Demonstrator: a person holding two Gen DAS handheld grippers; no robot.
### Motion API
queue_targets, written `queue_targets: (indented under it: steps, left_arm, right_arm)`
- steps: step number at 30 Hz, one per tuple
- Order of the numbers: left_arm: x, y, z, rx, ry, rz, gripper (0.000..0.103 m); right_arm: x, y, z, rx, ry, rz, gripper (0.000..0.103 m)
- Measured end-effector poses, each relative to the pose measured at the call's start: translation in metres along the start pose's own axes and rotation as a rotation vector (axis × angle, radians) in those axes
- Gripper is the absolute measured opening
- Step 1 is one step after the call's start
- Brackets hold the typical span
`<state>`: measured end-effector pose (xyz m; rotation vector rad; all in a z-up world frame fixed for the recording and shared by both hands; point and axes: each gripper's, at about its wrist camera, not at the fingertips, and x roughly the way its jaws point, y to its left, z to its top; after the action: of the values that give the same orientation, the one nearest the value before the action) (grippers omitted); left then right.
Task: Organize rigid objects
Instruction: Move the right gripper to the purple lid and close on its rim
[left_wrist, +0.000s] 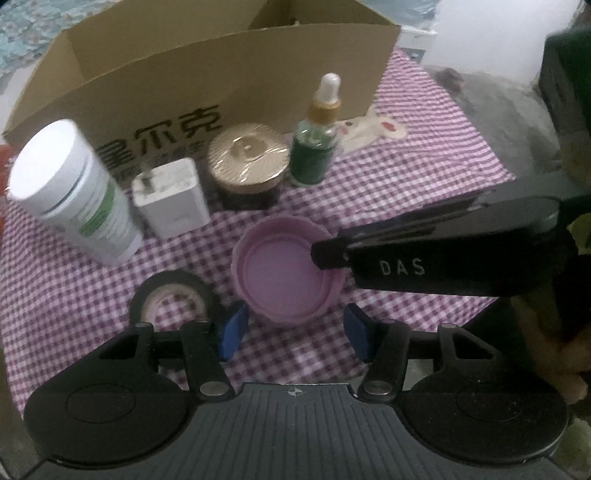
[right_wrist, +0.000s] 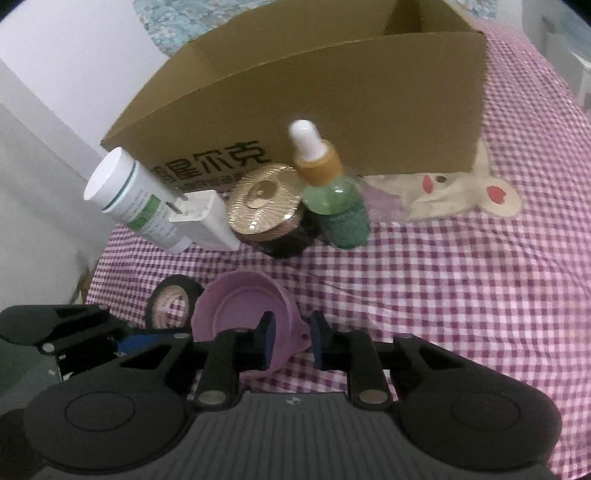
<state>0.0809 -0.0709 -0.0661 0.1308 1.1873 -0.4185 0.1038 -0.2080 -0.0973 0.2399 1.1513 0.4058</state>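
A purple collapsible bowl sits on the checked cloth, also in the right wrist view. My right gripper straddles its right rim, one finger inside the bowl and one outside, jaws apart. It enters the left wrist view from the right. My left gripper is open just in front of the bowl. Behind stand a white bottle, a white charger, a gold-lidded jar and a green dropper bottle.
An open cardboard box stands behind the row of objects, also in the right wrist view. A black tape roll lies left of the bowl. The purple checked cloth has a rabbit patch.
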Motion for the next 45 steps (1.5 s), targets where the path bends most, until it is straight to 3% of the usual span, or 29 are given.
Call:
queue_targets:
  steps: [9, 14, 25, 45]
  left_arm:
    - [0.003, -0.020, 0.009, 0.087, -0.051, -0.058, 0.058]
    - [0.009, -0.027, 0.011, 0.151, -0.027, -0.026, 0.063]
    - [0.020, -0.042, 0.016, 0.241, 0.018, -0.030, 0.072]
    - [0.005, -0.044, 0.001, 0.255, -0.012, -0.057, 0.083]
  right_arm:
    - [-0.027, -0.043, -0.014, 0.114, -0.013, -0.015, 0.019]
    - [-0.031, -0.053, -0.018, 0.142, -0.020, 0.014, 0.019]
    - [-0.023, -0.052, -0.014, 0.161, -0.020, 0.028, 0.020]
    - [-0.027, -0.060, -0.023, 0.263, -0.033, 0.085, 0.020]
